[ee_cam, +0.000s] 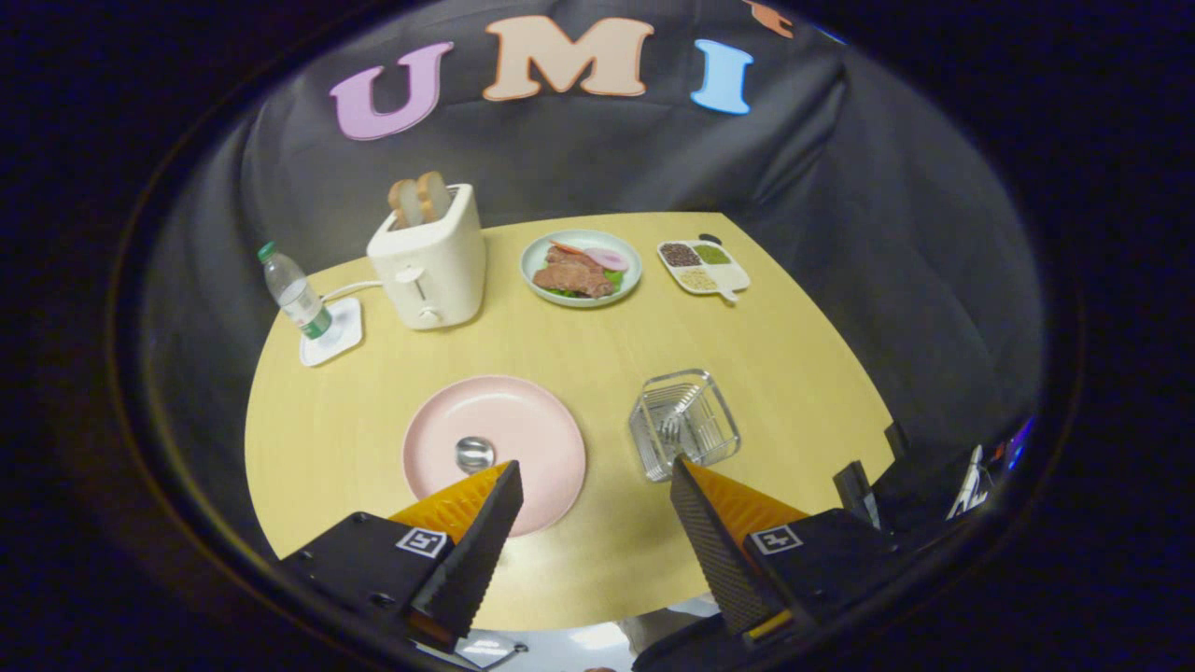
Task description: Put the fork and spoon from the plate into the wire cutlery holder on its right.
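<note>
My gripper [594,478] hangs above the round yellow wooden table [803,373], fingers spread wide, holding nothing; a shiny metal spoon [474,454] lies on the round pink plate [495,425] just ahead of my left finger. The clear wire cutlery holder [683,423] stands just ahead of my right finger, metal cutlery inside; fork or not, I cannot tell.

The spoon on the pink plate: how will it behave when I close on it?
The spoon looks like shiny metal, so probably stiff and slippery. Its handle is hidden behind a finger of the open gripper. It lies low on the smooth pink plate, so it may skid rather than lift. It seems light.
</note>
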Demonstrator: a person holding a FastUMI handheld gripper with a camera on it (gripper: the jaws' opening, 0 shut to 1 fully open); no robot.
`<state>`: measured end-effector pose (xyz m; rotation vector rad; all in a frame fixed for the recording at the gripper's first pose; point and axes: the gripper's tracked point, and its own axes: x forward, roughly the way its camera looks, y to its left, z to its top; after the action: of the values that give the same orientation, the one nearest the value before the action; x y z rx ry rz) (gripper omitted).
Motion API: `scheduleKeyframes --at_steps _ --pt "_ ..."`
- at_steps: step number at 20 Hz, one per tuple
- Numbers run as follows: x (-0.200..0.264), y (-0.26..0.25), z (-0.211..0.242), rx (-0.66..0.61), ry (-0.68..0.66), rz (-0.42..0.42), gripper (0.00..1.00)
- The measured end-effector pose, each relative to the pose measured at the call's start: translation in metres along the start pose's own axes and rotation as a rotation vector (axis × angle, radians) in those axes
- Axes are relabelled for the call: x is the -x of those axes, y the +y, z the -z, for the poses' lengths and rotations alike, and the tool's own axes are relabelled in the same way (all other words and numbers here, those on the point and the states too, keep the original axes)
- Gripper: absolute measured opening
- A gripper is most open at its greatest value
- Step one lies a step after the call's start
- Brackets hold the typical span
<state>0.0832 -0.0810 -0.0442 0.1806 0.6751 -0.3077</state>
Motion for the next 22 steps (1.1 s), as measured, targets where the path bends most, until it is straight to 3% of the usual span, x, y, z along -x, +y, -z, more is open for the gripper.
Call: scheduleKeyframes --at_steps 7,22 --pt "-0.005 0.063 0.04 0.102 -0.057 -0.086 1.0" --pt "-0.039 0.099 0.111 0.053 -0.228 -0.189 0.97"
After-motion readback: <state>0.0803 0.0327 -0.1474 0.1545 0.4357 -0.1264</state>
